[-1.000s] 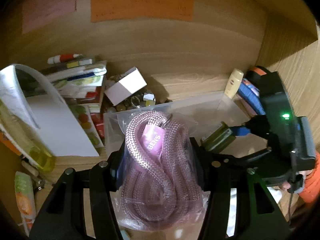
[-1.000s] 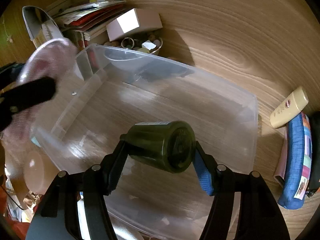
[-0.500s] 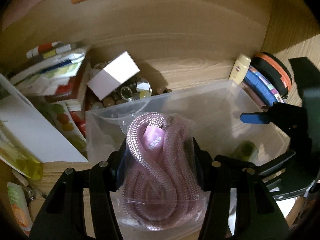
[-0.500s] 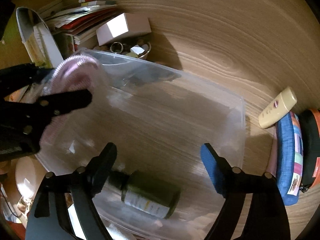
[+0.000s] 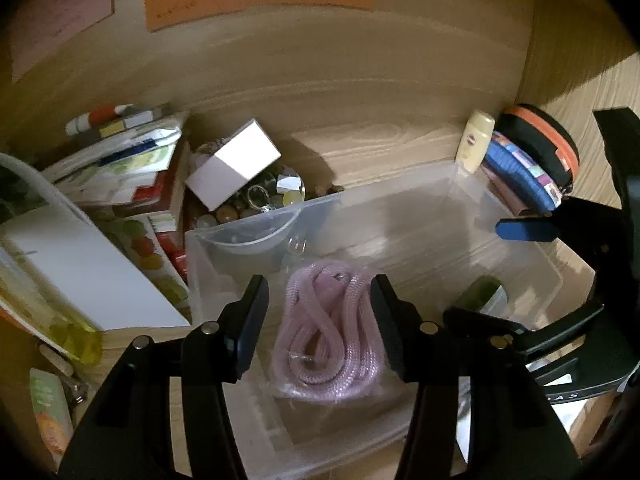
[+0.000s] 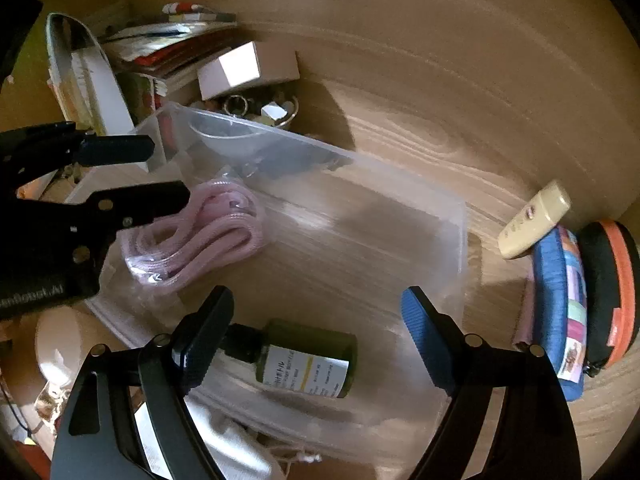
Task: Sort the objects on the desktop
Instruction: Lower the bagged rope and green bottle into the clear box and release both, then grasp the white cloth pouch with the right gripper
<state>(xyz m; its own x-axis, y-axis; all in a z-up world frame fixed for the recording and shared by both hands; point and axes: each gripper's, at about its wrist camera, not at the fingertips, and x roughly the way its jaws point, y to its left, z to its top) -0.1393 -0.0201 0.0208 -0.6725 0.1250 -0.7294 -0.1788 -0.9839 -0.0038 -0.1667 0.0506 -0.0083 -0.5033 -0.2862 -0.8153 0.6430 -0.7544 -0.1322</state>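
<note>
Both the left tongs [image 5: 318,308] and right tongs [image 6: 316,312] are spread above the clear bin [image 6: 460,216], where the pink rope [image 5: 328,344] lies left of the green bottle [image 6: 308,360].

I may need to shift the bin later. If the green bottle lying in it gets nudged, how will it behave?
The green bottle lies on its side on the clear bin's smooth floor, so it will probably roll. It looks rigid, likely glass, so possibly breakable and heavy for its size. The bagged pink rope lies apart from it and probably won't stop it.
</note>
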